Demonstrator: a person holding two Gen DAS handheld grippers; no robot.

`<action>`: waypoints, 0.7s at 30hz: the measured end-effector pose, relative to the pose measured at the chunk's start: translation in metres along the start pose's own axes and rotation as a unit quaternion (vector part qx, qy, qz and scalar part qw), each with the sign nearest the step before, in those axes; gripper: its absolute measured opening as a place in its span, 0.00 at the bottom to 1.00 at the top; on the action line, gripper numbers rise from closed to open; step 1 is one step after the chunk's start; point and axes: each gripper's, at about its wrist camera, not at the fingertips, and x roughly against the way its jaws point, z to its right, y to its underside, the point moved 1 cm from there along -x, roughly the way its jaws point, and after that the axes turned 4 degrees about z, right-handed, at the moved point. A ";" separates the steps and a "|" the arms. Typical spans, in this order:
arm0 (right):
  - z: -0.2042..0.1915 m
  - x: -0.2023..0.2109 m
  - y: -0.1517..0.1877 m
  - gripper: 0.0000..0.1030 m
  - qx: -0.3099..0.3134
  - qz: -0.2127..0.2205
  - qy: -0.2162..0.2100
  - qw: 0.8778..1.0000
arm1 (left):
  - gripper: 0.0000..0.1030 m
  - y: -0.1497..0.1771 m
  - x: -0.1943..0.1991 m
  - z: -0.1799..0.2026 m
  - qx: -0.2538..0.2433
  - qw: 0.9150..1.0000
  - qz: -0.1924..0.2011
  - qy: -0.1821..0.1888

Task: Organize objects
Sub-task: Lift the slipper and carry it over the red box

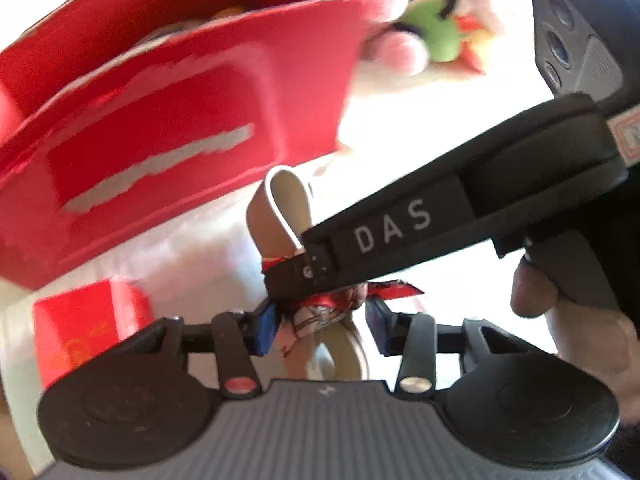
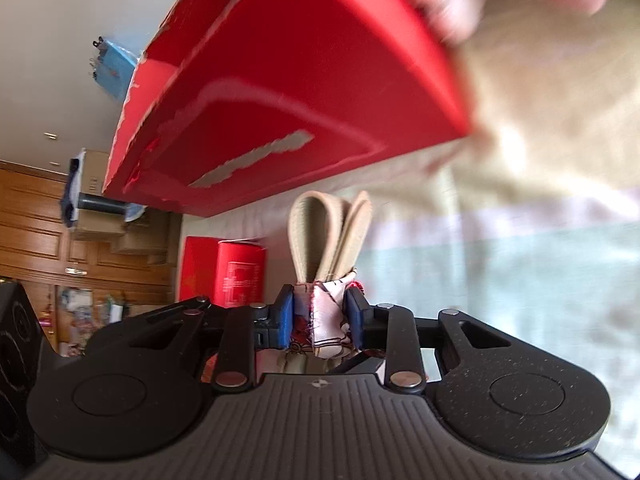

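the right gripper (image 2: 320,320) clamps a beige looped strap bundle (image 2: 320,236) wrapped in a printed scarf, just below the red box (image 2: 304,92). the left gripper (image 1: 320,320), jaws narrowed around the same bundle, appears to grip it. next, likely: lifting it into the box.

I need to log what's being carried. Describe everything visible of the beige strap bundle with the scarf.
The strap bundle is beige, leather-like, folded into upright loops with a pale edge. A red-and-white patterned scarf is tied around its base. The right gripper has its jaws shut on the scarf; the left gripper stands around it too. It sits before the red box.
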 end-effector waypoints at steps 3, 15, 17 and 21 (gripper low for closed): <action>0.003 0.019 -0.004 0.27 0.002 0.010 0.012 1.000 | 0.41 -0.010 0.008 0.013 -0.026 0.999 0.015 0.016; -0.009 0.083 -0.017 0.26 0.047 0.073 0.025 0.996 | 0.41 -0.036 0.051 0.063 -0.059 0.993 0.094 0.051; -0.016 0.090 -0.021 0.26 0.061 0.084 0.022 0.994 | 0.41 -0.046 0.059 0.064 -0.058 0.991 0.111 0.050; -0.030 0.101 -0.032 0.26 0.086 0.109 0.003 0.990 | 0.41 -0.059 0.079 0.063 -0.045 0.987 0.150 0.043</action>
